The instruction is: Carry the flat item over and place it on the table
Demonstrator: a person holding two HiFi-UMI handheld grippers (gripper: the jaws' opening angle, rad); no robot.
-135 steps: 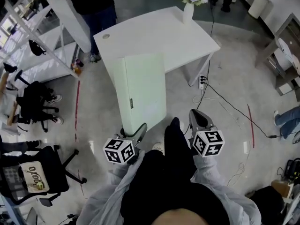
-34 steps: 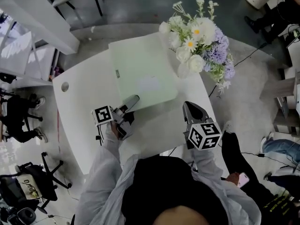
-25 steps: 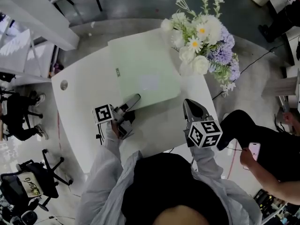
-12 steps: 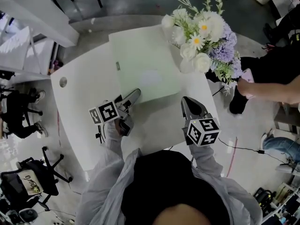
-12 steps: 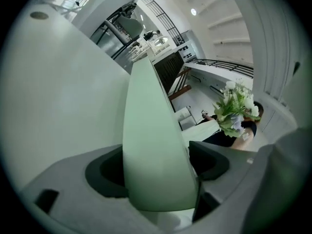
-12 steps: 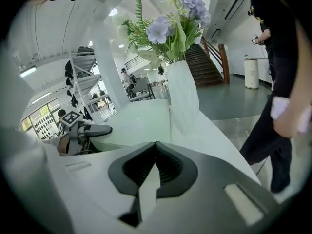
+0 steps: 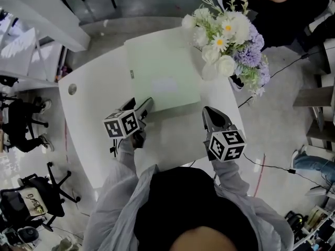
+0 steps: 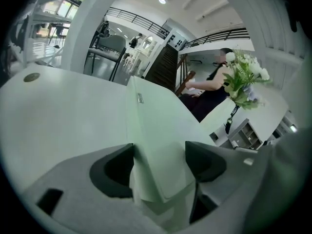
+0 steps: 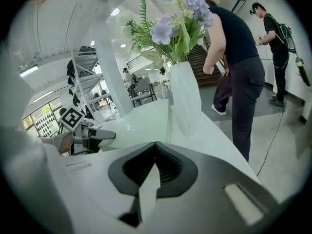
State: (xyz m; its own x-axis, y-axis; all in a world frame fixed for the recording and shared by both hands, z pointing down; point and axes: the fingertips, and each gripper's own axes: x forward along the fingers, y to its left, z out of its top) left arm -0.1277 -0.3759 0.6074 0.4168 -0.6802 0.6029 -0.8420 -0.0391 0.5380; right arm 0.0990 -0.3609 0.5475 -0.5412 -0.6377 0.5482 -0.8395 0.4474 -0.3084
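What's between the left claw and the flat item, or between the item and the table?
Nothing visible. The flat item already lies on the table, with its near corner between the jaws of the left claw, which stand apart and have just closed slightly.

Light: bright, even indoor light in every view; the white counter (image 7: 94,140) is nearly washed out in the head view.
Sources: ceiling spots (image 8: 162,0) in the left gripper view; a strip lamp (image 9: 29,70) at the left of the right gripper view.
Shadows: soft and faint, with a thin one along the near edge of the flat item (image 7: 165,82).
Glare: small reflections on the counter top in the right gripper view.
Distortion: both gripper views are fisheye, with bowed lines and black corners.
Focus: nearest surfaces are soft; the flowers (image 9: 173,26) are fairly sharp.
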